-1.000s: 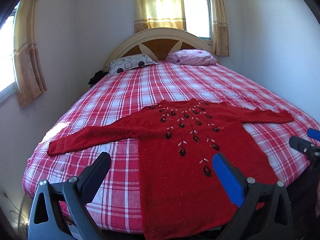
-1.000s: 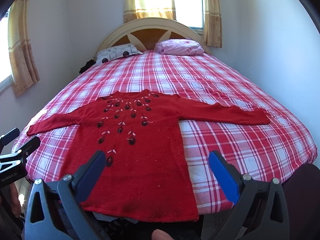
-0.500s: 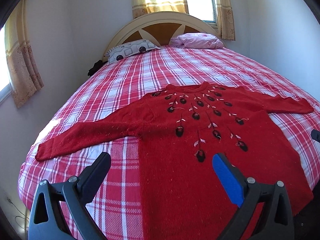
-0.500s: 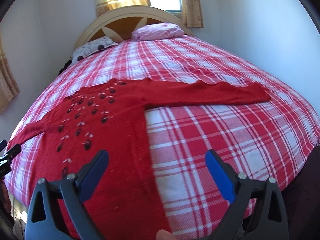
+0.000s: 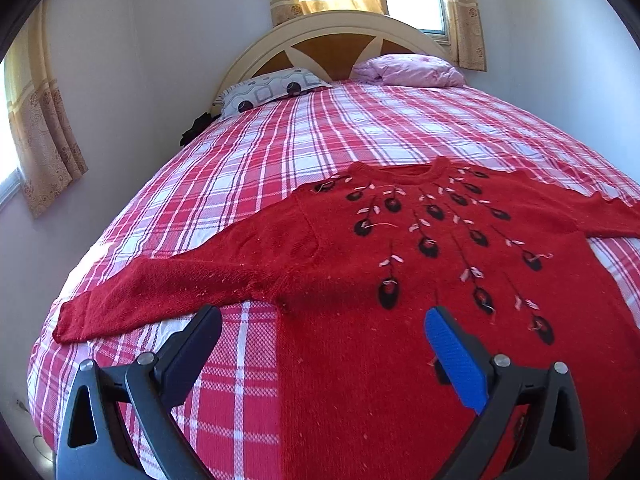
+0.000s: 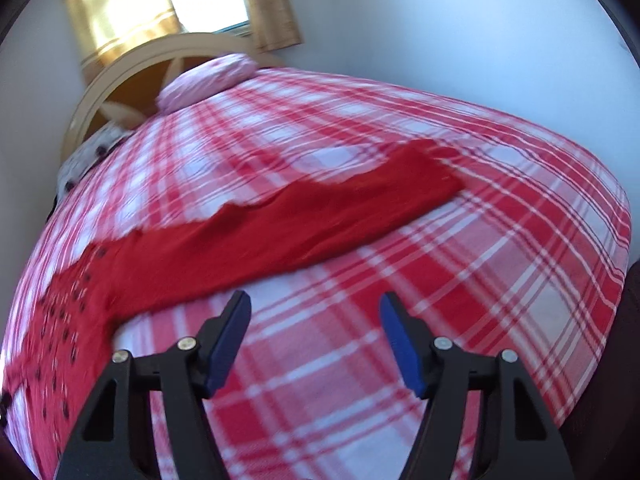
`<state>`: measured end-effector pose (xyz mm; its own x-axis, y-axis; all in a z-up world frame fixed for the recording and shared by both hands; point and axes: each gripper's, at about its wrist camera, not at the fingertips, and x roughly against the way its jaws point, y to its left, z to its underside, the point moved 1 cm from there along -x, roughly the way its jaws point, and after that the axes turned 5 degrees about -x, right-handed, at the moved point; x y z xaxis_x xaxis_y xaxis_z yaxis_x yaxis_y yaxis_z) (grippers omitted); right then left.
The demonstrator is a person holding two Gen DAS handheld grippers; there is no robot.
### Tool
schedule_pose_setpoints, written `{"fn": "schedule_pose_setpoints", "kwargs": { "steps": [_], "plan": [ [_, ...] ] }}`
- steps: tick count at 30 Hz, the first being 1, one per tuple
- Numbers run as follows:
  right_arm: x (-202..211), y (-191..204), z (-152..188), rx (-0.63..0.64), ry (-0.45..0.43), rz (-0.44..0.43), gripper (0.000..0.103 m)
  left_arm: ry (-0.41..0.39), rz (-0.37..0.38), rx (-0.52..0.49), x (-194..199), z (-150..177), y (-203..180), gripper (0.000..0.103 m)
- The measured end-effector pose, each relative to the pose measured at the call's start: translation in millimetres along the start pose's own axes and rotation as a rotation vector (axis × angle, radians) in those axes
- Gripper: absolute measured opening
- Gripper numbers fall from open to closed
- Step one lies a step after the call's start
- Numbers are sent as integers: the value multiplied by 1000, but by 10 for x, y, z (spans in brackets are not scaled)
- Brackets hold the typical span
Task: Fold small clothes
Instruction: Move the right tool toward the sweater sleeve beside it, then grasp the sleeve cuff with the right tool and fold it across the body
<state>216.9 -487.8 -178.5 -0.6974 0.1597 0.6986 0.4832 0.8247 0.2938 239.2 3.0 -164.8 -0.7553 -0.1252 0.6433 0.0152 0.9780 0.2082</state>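
A red knit sweater (image 5: 400, 280) with dark embroidered motifs lies flat, front up, on the plaid bed, both sleeves spread out. My left gripper (image 5: 320, 332) is open and empty, hovering just above the sweater's left armpit, below the left sleeve (image 5: 160, 292). In the blurred right wrist view, the sweater's right sleeve (image 6: 320, 220) stretches across the bed, its cuff at the upper right. My right gripper (image 6: 316, 320) is open and empty, just short of that sleeve.
The bed (image 5: 280, 152) has a red and white plaid sheet. Two pillows, a patterned one (image 5: 272, 90) and a pink one (image 5: 408, 70), lie by the curved headboard (image 5: 332, 36). Walls close in on both sides of the bed. Curtained windows are behind.
Both grippers moved forward and lower toward the bed. The left closed in on the sweater's left armpit. The right swung right toward the right sleeve, and its jaws narrowed a little.
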Motion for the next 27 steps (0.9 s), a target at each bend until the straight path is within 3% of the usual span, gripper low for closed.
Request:
{"fn": "schedule_pose_setpoints", "kwargs": {
  "steps": [6, 12, 15, 20, 25, 27],
  "plan": [
    [-314, -542, -456, -170, -19, 75, 63, 33, -15, 36, -219, -27, 99, 102],
    [-658, -930, -732, -311, 9, 81, 55, 52, -38, 62, -355, -28, 224, 102],
    [-747, -1020, -787, -326, 18, 99, 48, 63, -49, 86, -408, -14, 308, 102],
    [-855, -1074, -868, -318, 19, 103, 45, 72, -57, 105, -451, -2, 361, 102],
    [-955, -1109, -912, -329, 33, 65, 20, 83, -53, 102, -466, 21, 332, 102],
    [-963, -1105, -924, -332, 40, 44, 16, 86, -42, 100, -462, 37, 327, 102]
  ]
}}
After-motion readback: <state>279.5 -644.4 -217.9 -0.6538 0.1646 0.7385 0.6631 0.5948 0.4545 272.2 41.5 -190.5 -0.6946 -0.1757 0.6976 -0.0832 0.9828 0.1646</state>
